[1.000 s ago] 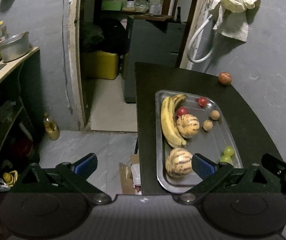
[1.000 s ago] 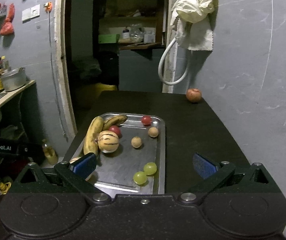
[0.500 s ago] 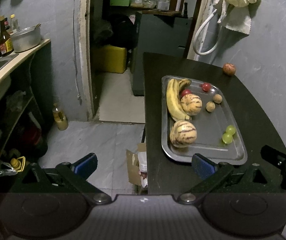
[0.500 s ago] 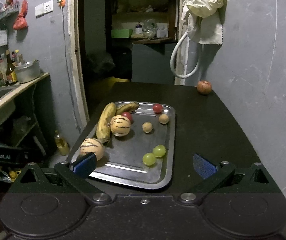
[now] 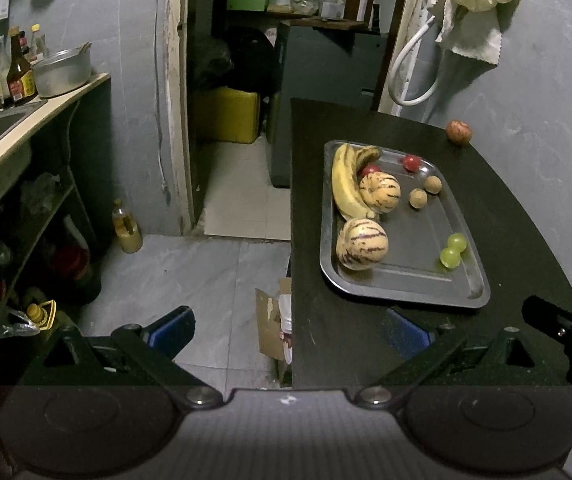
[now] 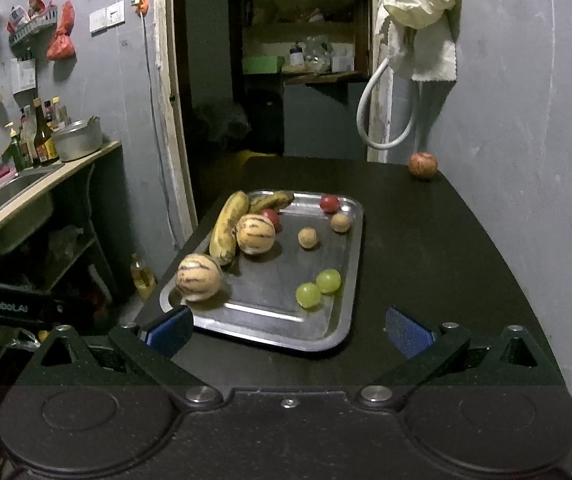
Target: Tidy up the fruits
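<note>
Left gripper point(image 5: 288, 326): jaws spread wide, empty, off tabletop point(image 5: 518, 208) edge, short of tray point(image 5: 462, 300) near rim. Right gripper point(image 6: 288, 326): jaws spread wide, empty, just short of tray near rim, no contact. On tray: bananas point(image 6: 226, 228), 2 striped melons point(image 6: 199, 277), 2 green grapes point(image 6: 318, 288). Apple point(image 6: 423, 165): off tray, at tabletop far corner by wall.

Metal pot point(image 6: 77, 139) beside bottles point(image 6: 38, 132)

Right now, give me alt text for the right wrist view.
A metal tray on a dark table holds bananas, two striped melons, two green grapes and small fruits; the open right gripper hovers before it.
</note>
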